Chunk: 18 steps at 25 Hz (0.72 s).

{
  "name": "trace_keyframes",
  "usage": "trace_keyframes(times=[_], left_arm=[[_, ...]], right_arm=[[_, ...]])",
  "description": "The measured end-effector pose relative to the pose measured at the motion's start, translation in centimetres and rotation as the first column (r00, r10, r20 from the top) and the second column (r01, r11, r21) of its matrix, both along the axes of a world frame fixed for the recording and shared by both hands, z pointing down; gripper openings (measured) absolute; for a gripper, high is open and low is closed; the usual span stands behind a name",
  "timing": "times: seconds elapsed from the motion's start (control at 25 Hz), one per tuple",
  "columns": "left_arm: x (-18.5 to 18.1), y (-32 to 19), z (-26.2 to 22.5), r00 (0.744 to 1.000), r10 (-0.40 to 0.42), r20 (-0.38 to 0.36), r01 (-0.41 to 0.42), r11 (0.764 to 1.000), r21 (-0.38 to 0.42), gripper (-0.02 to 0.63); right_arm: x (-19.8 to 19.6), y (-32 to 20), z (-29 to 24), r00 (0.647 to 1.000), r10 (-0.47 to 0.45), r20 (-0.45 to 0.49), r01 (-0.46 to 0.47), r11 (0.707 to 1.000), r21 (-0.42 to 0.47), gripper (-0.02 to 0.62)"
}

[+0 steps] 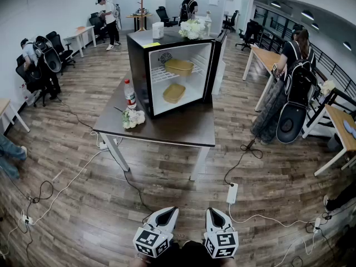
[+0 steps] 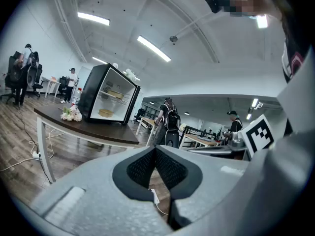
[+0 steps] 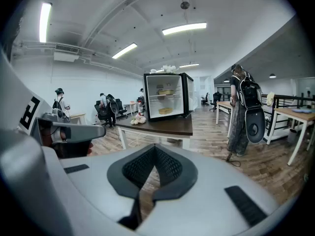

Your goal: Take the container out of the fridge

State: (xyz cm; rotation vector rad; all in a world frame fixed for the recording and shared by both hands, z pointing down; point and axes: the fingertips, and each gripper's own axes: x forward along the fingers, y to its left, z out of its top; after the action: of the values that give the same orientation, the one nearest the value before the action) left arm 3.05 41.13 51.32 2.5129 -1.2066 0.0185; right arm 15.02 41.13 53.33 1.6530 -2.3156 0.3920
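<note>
Most of what we see is wood-plank floor (image 1: 83, 204), with cables (image 1: 72, 179) and a white power strip (image 1: 232, 193) lying on it. Next down in size is the dark desk (image 1: 183, 128) on white legs, mid-room and well ahead of us. A black mini fridge (image 1: 138, 65) stands on the far part of the desk. Its door (image 1: 216, 54) is swung open to the right and the inside is lit white. A person (image 1: 295, 65) stands at right, well apart from the fridge.

Both tools sit at the bottom edge of the head view, side by side above the floor and well short of the desk. The left tool (image 1: 168, 211) is clenched, pads together with nothing between them. The right tool (image 1: 214, 211) is the same, clenched and empty.

We count two yellow containers inside the fridge. The upper container (image 1: 179, 66) is on the wire shelf (image 1: 161, 74). The lower container (image 1: 174, 93) is on the fridge bottom below it. Both are well apart from the tools.

A bottle (image 1: 130, 95) with a red cap stands upright on the desk, just left of the fridge. A white flower bunch (image 1: 133, 118) lies on the desk just beside the bottle. On top of the fridge are more flowers (image 1: 192, 29) and a white cup (image 1: 158, 30).
</note>
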Motion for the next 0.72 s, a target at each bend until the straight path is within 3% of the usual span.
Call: trace_keyframes(times=[0.32,0.72], left_arm=[[0.8,1.3,1.4,1.000,-0.002,0.012,0.002,1.000,-0.023,0.008],[-0.5,-0.7,1.1,1.000,0.025,-0.009,-0.025,1.000,-0.002,0.008]], right_arm=[[0.8,1.4,1.4,1.000,0.010,0.003,-0.010,0.999,-0.040,0.008],[0.8,-0.5,1.5,0.992,0.069,0.103,-0.067,0.997,-0.026,0.009]])
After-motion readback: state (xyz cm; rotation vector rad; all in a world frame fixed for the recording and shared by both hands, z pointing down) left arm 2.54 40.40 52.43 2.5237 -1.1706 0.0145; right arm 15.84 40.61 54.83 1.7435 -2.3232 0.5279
